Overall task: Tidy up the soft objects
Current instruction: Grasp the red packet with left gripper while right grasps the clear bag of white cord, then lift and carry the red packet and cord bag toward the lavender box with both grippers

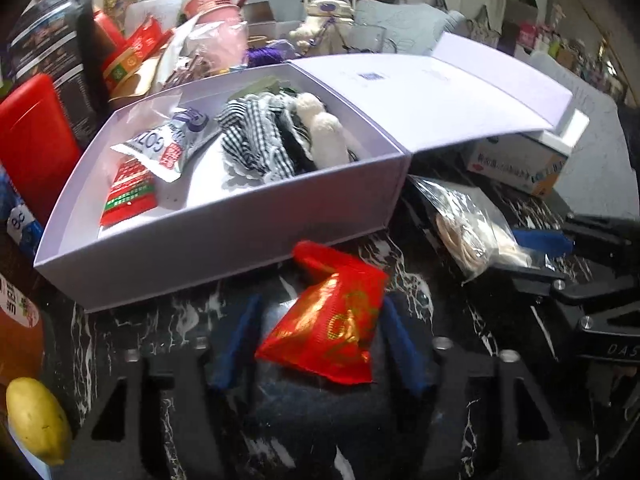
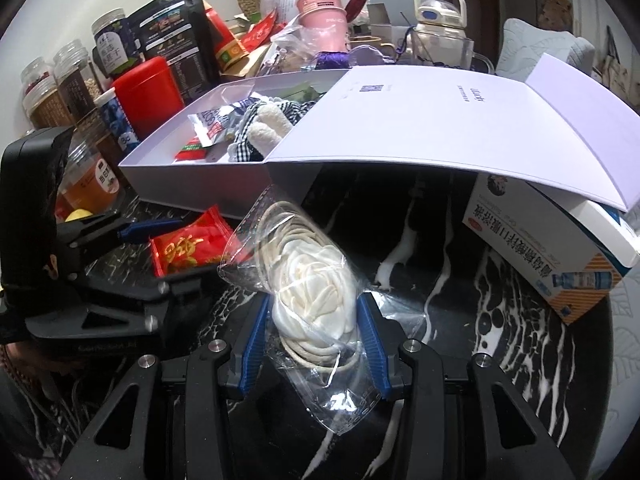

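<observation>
A red pouch with gold print [image 1: 332, 328] lies on the dark marble top in front of the open white box [image 1: 220, 236]; my left gripper [image 1: 320, 340] is shut on it, one blue finger against each side. From the right wrist view that same gripper [image 2: 176, 256] comes in from the left with the red pouch [image 2: 188, 248]. My right gripper [image 2: 314, 328] is shut on a clear bag of white cord and cloth [image 2: 316, 280], lifted off the top. Inside the box lie a checked cloth [image 1: 256, 140], a white plush piece [image 1: 324, 132], a silver sachet [image 1: 168, 148] and a red packet [image 1: 128, 196].
The box's lid [image 1: 440, 88] folds open to the right over a medicine carton [image 2: 560, 252]. A red tin [image 2: 148, 96], jars [image 2: 76, 76], pink cups and a handled bottle [image 1: 330, 4] crowd the back and left. A yellow fruit [image 1: 36, 420] lies near left.
</observation>
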Demonstrator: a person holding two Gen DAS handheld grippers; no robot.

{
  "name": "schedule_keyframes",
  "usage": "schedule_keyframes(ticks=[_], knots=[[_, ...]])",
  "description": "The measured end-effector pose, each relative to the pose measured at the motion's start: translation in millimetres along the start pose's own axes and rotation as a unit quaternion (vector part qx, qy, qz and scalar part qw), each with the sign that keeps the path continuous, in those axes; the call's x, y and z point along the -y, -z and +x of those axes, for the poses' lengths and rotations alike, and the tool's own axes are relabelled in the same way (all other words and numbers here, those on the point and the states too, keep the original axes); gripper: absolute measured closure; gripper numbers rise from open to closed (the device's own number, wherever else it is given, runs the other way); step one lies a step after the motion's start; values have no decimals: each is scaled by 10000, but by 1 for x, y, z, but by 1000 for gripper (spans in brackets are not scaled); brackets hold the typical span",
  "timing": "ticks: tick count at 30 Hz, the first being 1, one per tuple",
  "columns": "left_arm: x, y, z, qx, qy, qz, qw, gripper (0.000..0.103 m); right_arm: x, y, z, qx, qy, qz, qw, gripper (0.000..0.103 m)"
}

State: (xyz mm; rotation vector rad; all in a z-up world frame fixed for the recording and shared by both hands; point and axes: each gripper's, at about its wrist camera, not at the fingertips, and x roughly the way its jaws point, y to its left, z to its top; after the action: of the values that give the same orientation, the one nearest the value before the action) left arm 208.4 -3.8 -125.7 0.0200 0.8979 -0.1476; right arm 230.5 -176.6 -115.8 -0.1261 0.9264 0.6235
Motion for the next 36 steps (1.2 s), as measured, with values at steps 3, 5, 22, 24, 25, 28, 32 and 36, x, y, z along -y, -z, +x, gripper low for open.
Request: schedule_keyframes(ticks=[3,5,22,24,25,28,32,36], knots=[[-2,1,-2,17,-83,-106,9999,60,3,0,-1,-4,31,76,10000,59],[-2,2,-3,-3,-118,-163,9998,62,5,0,-1,-6,44,124,9999,59],[-3,32,-43,186,-29,-727,9972,65,3,0,-7,81,142,167,9997,59],[-2,36,-49,231,-77,-685,9974,65,1,0,-13,194,188,114,9996,59],[-2,39,-52,235,-67,-679,9974,65,0,1,-16,251,205,116,9994,59],[-1,43,-60,262,-21,-652,9975,65,-7,6,-26,346,129,131,9992,59],[2,48,-76,360,37,-614,9975,65,-21,19,-33,339,-71,73,9994,59],[7,51,-91,467,124,-555,9973,65,-32,30,-41,335,-135,70,9993,59]])
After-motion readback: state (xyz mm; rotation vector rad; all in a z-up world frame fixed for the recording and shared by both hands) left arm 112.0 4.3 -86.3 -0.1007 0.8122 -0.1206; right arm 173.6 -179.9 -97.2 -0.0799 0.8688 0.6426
